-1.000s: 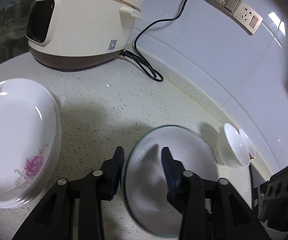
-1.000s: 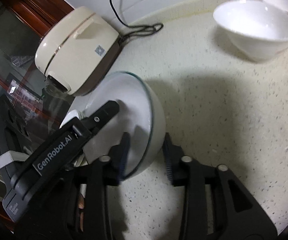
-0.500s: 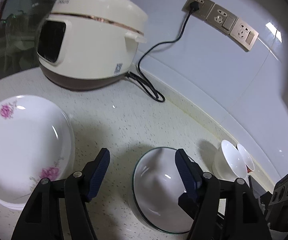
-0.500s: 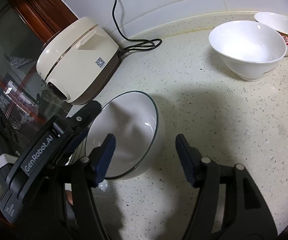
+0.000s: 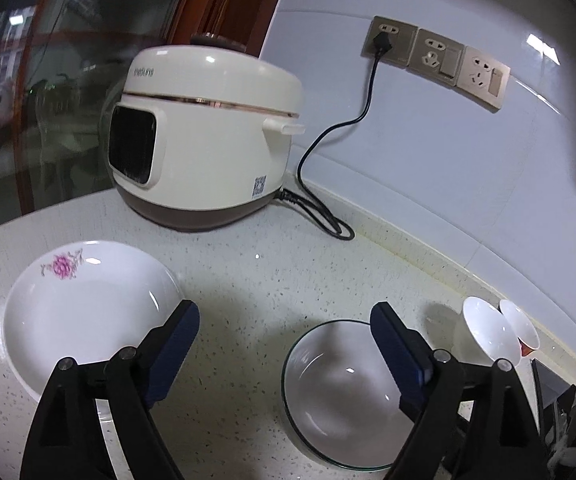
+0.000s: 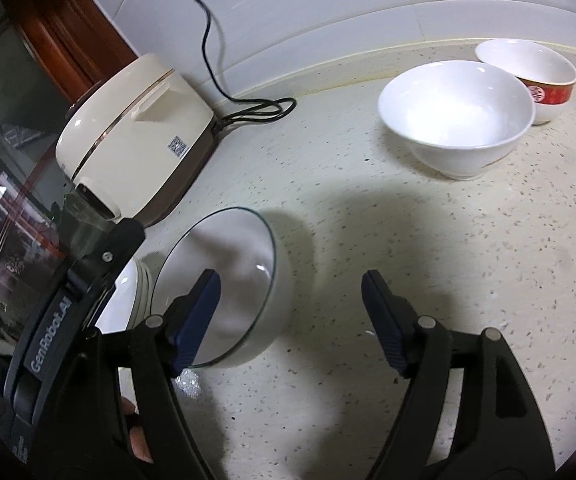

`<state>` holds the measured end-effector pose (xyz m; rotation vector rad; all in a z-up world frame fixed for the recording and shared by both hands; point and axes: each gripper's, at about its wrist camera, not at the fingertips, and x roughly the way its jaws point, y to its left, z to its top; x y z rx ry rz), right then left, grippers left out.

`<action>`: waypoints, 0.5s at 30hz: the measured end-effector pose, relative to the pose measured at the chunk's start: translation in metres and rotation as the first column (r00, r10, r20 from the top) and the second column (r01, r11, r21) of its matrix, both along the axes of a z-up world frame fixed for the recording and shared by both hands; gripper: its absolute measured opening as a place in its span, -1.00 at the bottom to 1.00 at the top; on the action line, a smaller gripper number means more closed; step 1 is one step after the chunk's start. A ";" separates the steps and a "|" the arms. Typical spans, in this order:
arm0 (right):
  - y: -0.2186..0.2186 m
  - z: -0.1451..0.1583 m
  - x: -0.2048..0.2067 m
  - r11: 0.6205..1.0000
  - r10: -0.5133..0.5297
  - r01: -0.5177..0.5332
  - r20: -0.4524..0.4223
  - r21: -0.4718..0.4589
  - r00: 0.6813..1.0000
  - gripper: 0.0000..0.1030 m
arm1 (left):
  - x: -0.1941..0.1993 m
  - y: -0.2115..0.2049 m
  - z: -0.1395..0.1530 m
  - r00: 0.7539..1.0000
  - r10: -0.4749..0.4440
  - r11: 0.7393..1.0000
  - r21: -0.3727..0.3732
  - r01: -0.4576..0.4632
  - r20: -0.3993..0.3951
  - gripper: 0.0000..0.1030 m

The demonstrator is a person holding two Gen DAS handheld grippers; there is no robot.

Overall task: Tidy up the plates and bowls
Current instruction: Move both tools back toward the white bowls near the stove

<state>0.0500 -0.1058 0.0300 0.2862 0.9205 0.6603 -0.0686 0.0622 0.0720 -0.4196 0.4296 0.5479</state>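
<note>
A white bowl with a thin green rim stands on the speckled counter; it also shows in the right wrist view. My left gripper is open and empty above and behind it, its right finger over the bowl's rim. My right gripper is open and empty, its left finger in front of the bowl. A stack of white plates with pink flowers lies left. A plain white bowl and a red-banded bowl stand far right.
A cream rice cooker stands at the back left, its black cord running to wall sockets. The left gripper's body shows at the right wrist view's left edge. A dark object sits at the right.
Both grippers opened, released the green-rimmed bowl onto the counter, and drew back and up. The bowl now rests upright beside the plate stack.
</note>
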 end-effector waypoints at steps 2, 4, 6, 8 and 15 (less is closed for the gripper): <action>-0.005 0.002 0.001 1.000 -0.015 0.015 0.000 0.008 1.000 0.47 | -0.001 -0.002 0.001 1.000 0.000 1.000 0.013 0.000 0.011 0.72; -0.010 0.003 0.003 0.999 -0.032 0.032 0.001 0.022 0.999 0.47 | -0.002 -0.003 0.003 1.000 0.000 1.000 0.020 0.000 0.023 0.73; -0.017 0.005 0.005 0.997 -0.049 0.049 -0.002 0.051 0.999 0.48 | -0.004 -0.005 0.005 1.000 0.004 0.999 0.036 -0.005 0.024 0.73; -0.026 0.010 0.006 0.994 -0.074 0.074 0.002 0.078 0.997 0.49 | -0.003 -0.008 0.005 1.000 -0.004 0.999 0.052 0.003 0.020 0.73; -0.068 0.024 0.011 0.963 -0.251 0.244 0.048 0.119 0.967 0.54 | -0.003 -0.020 0.008 0.999 -0.043 0.995 0.096 0.040 0.024 0.73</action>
